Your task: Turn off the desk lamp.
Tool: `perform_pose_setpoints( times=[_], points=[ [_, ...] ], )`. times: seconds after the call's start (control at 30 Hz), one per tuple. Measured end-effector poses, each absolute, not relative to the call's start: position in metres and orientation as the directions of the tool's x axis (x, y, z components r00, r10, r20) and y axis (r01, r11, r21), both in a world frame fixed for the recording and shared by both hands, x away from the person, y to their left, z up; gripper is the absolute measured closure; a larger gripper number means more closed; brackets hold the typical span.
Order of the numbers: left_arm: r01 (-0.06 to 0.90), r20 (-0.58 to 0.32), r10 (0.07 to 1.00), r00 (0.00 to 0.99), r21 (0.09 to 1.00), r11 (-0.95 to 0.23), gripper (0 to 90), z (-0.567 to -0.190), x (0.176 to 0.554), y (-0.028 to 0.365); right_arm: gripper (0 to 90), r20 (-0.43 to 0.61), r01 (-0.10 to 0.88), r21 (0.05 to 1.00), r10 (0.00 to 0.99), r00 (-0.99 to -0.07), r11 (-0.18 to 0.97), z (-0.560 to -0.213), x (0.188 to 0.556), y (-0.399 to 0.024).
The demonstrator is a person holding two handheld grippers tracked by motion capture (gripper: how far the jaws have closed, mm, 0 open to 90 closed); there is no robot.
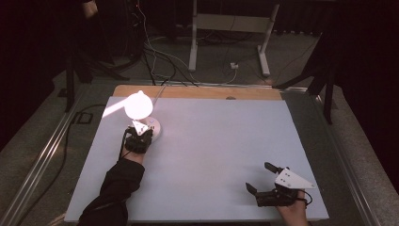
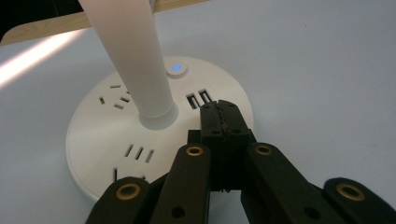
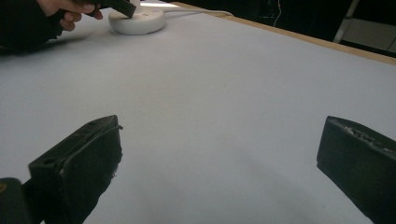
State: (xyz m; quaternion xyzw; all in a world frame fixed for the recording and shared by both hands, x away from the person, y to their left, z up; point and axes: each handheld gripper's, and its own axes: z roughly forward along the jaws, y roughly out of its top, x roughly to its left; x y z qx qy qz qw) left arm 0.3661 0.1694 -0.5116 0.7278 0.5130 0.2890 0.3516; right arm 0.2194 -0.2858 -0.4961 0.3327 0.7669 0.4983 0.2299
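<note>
A white desk lamp stands at the table's far left, its round head glowing brightly. Its round white base carries socket slots, two USB ports and a small button lit blue, with the white stem rising from the middle. My left gripper is shut with nothing between its jaws, tips resting over the base near the USB ports, just short of the button. In the high view the left gripper sits at the base. My right gripper rests near the front right edge, jaws wide open and empty.
The pale blue table top has a wooden strip along its far edge. The lamp's cord runs off the far side to cables on the floor. A white desk frame stands beyond. Dark stands flank the table.
</note>
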Motion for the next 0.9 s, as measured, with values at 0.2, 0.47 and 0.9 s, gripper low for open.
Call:
perform_pose_setpoints(
  times=[0.2,0.47,0.9],
  points=[
    [0.525,0.036,0.95,0.309,0.827,-0.202,90.0,-0.507,0.366,0.172,0.0,-0.02,0.281,0.918,0.74,-0.673,0.281,-0.496,0.219,-0.286],
    [0.514,0.031,0.951,0.306,0.836,-0.193,90.0,-0.499,0.364,0.172,0.0,-0.023,0.28,0.917,0.738,-0.674,0.284,-0.496,0.219,-0.286],
    [0.525,0.032,0.95,0.312,0.827,-0.201,90.0,-0.505,0.365,0.172,0.0,-0.019,0.282,0.917,0.739,-0.673,0.281,-0.496,0.219,-0.286]
  ],
)
